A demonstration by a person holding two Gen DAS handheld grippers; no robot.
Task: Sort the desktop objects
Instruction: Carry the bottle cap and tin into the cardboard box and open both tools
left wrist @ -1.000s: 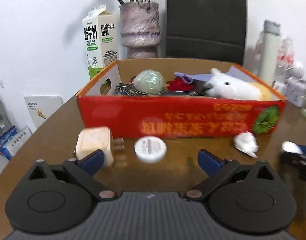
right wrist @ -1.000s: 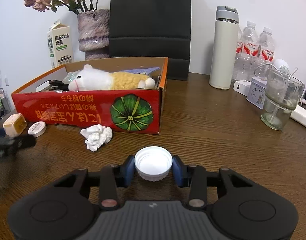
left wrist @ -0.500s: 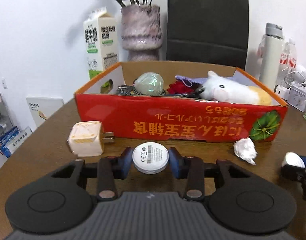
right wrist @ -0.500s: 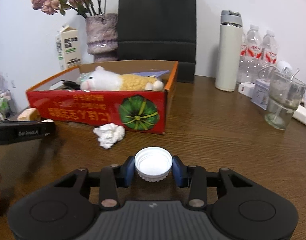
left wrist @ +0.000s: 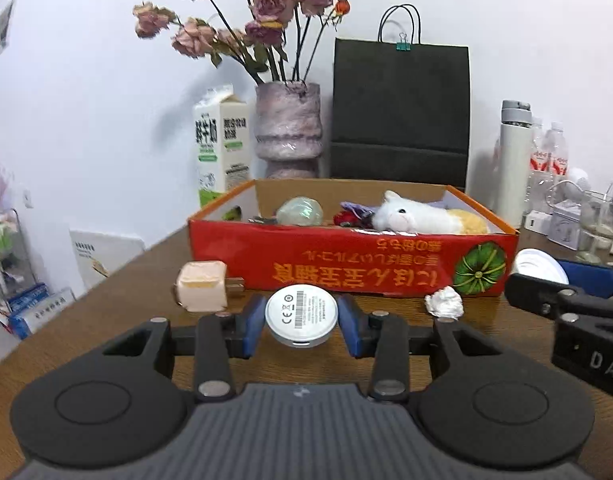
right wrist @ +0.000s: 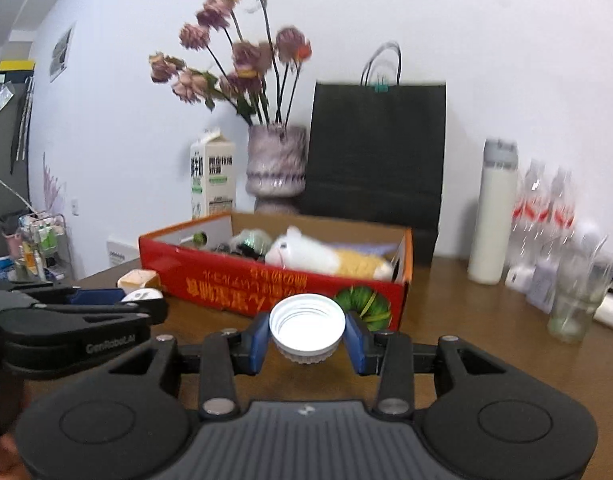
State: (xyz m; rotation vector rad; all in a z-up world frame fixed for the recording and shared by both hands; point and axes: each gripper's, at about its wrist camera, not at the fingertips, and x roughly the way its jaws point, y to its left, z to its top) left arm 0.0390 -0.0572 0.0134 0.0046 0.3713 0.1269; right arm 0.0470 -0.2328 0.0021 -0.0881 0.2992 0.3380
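Two tongs clenched: left (left wrist: 301,322) on disc (left wrist: 301,315), right (right wrist: 307,338) on cap (right wrist: 307,326); wood table (left wrist: 106,300).

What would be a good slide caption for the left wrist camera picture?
Left gripper clamps a round white disc before the red cardboard box, a plug adapter beside it.

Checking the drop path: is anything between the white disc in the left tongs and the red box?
Nothing visible. The white disc is clamped in the left tongs, with open space up to the red box; charger plug sits aside.
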